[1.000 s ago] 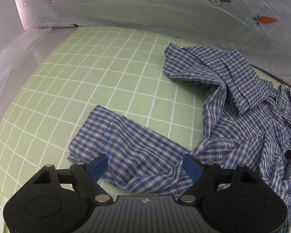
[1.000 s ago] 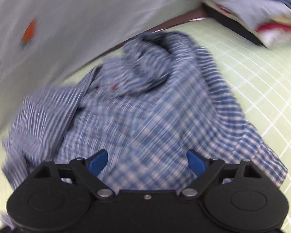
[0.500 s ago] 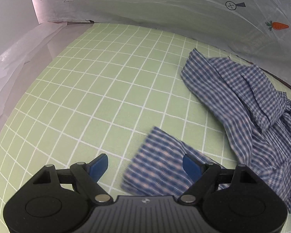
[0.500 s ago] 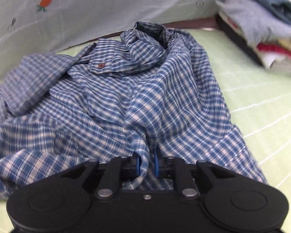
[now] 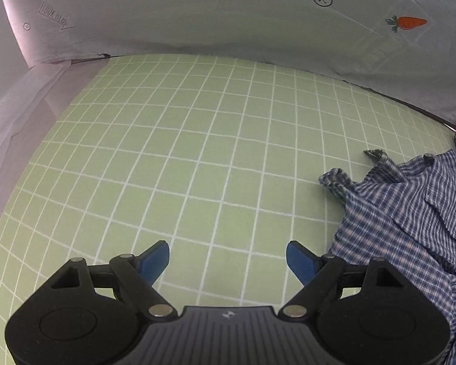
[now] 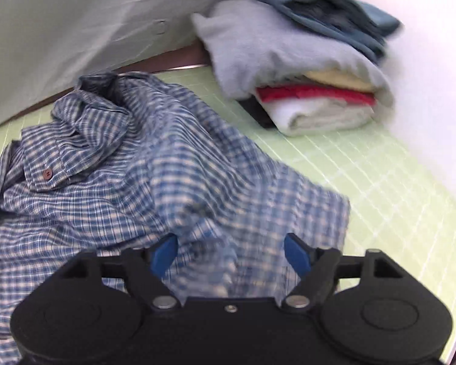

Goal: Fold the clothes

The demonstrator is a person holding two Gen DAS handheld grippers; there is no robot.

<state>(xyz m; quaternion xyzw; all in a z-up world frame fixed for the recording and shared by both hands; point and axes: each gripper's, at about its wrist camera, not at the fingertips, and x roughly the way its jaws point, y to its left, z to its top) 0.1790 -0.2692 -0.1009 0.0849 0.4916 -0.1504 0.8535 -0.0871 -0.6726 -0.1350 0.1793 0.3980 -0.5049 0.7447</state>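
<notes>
The blue plaid shirt (image 6: 143,164) is lying crumpled on the green grid mat (image 5: 197,152), its collar toward the far cloth backdrop (image 5: 228,24), with a stack of folded clothes (image 6: 304,70) far right of it. The right gripper (image 6: 231,251) is opening, a blurred fold of fabric slack between its blue pads (image 6: 164,252). The left gripper (image 5: 228,257) is hovering spread wide over bare mat, shirt just to its right. Flattening well likely means taking hem corners, not bunched middle, and pulling both sides apart evenly.
</notes>
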